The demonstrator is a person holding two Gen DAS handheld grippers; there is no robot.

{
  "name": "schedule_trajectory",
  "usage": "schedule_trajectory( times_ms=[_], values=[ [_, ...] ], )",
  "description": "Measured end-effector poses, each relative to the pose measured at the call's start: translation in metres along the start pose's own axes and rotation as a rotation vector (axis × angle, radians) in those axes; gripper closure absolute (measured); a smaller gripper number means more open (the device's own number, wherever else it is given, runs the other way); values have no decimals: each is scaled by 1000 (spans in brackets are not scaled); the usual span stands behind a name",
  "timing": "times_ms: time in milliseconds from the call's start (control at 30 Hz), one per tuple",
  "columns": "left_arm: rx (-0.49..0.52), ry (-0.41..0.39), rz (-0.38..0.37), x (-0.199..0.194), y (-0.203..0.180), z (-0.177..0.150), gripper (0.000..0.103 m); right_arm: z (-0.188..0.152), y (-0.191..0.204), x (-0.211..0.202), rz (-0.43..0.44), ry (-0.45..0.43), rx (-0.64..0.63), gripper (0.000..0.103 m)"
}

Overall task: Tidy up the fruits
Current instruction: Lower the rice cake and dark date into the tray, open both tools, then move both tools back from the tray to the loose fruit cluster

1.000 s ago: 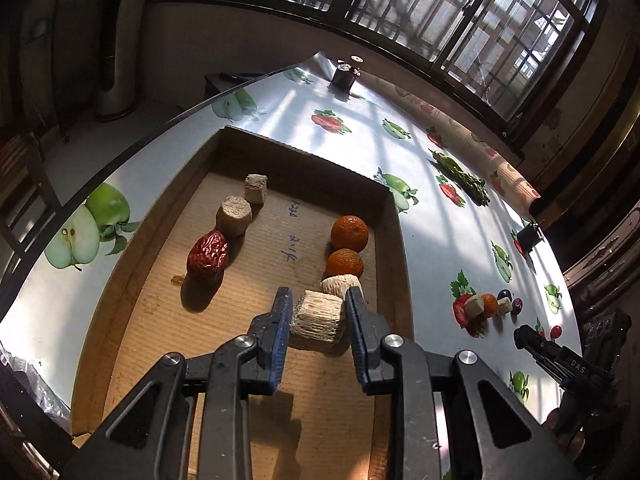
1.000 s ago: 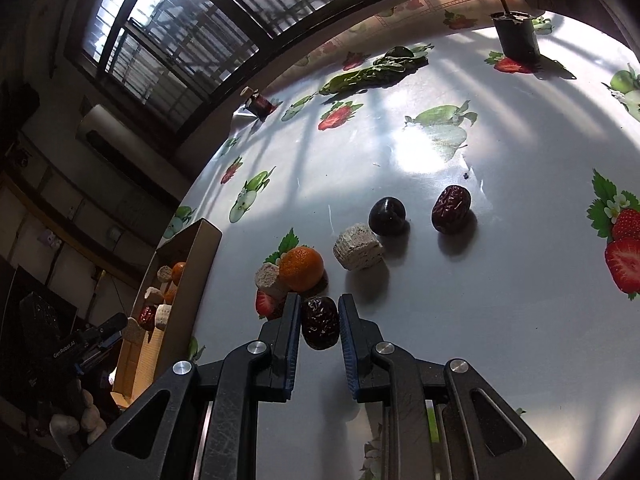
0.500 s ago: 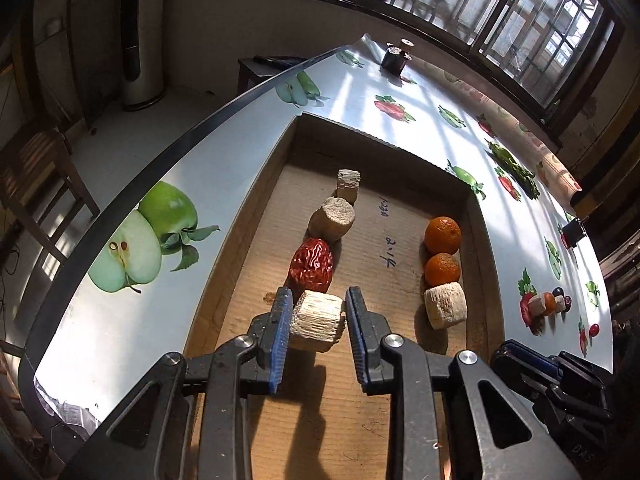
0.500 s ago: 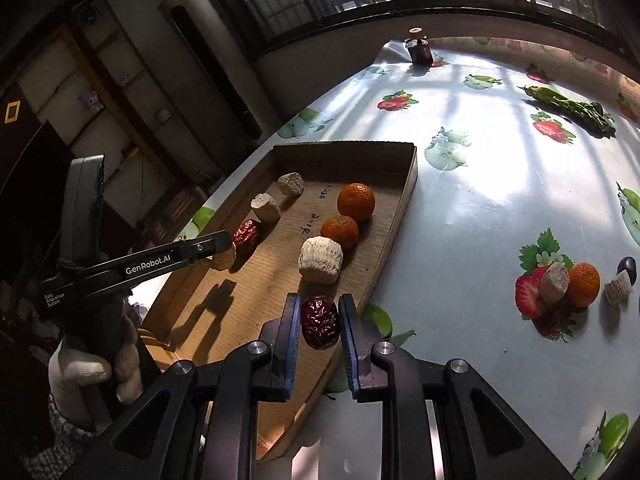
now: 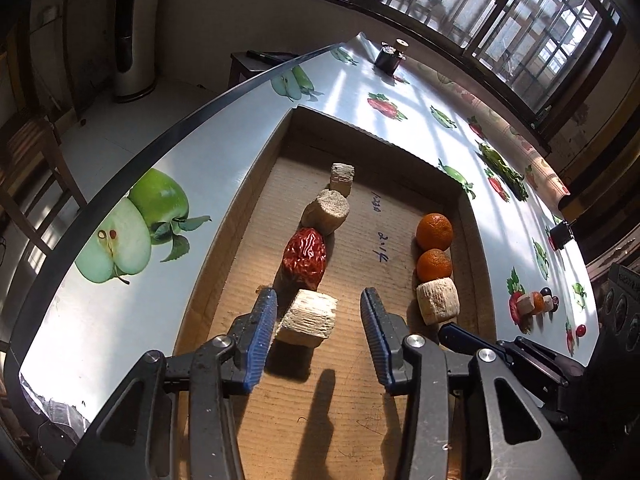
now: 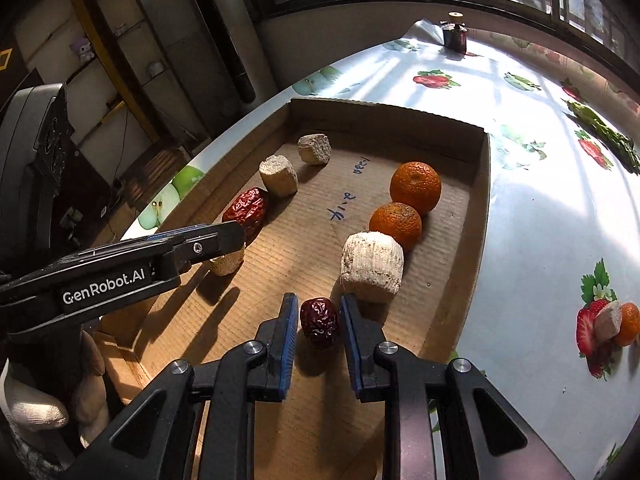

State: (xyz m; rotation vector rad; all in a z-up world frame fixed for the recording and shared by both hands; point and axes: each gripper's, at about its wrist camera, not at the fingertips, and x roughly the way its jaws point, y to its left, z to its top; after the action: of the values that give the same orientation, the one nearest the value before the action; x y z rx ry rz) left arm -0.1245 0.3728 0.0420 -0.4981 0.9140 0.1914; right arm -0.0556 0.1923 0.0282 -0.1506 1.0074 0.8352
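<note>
1. Sunlit bench [image 5: 224, 152], white oilcloth printed with apples and strawberries, barred window behind, dark shelving off to the left side of the room.
2. Cardboard tray [image 5: 476, 240] sits on the bench. Left row: two pale chunks, then a red date [image 5: 305, 257]. Right row: two oranges [image 5: 434, 249], then a pale cylinder [image 5: 437, 300].
3. Change on my left fingers [image 5: 318, 332]: half a second ago they pinched the pale chunk [image 5: 308, 318]; now they're spread wide and it rests on the tray floor just behind the red date. Looks released, left row extended.
4. Change on my right fingers [image 6: 319, 332]: they've swung from the bench over the tray and now straddle the dark date [image 6: 319, 322], next to the pale cylinder [image 6: 372, 266]. Small gaps show on both sides, so the grip looks let go; date seems down on the cardboard.
5. Meaning: both placements look done; both hands need to back out.
6. Leftovers: a small cluster of fruit [image 6: 610, 326] waits on the strawberry print, well apart from the tray.
</note>
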Motion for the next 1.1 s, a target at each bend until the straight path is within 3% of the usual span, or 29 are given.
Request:
schedule_trajectory(
  times_ms=[100, 167, 267, 333, 400, 667, 1100],
  values=[
    [-11, -34, 3, -12, -1, -1, 50, -1, 0, -13, 0, -39, 2, 61],
    [-16, -64, 8, -21, -3, -3, 48, -3, 1, -27, -13, -77, 3, 59],
    [-12, -111, 42, -34, -8, -8, 38, -10, -5, -51, -25, -145, 39, 51],
    [7, -151, 80, -42, -18, -12, 24, -16, -14, -66, -32, -189, 85, 40],
    [39, -197, 106, -50, -29, -16, 19, -25, -24, -79, -40, -223, 130, 39],
    [206, -264, 148, -62, -85, -33, 18, -54, -49, -108, -125, -285, 210, 34],
    [292, -247, 162, -60, -124, -55, 18, -85, -85, -127, -109, -308, 326, 31]
  ],
)
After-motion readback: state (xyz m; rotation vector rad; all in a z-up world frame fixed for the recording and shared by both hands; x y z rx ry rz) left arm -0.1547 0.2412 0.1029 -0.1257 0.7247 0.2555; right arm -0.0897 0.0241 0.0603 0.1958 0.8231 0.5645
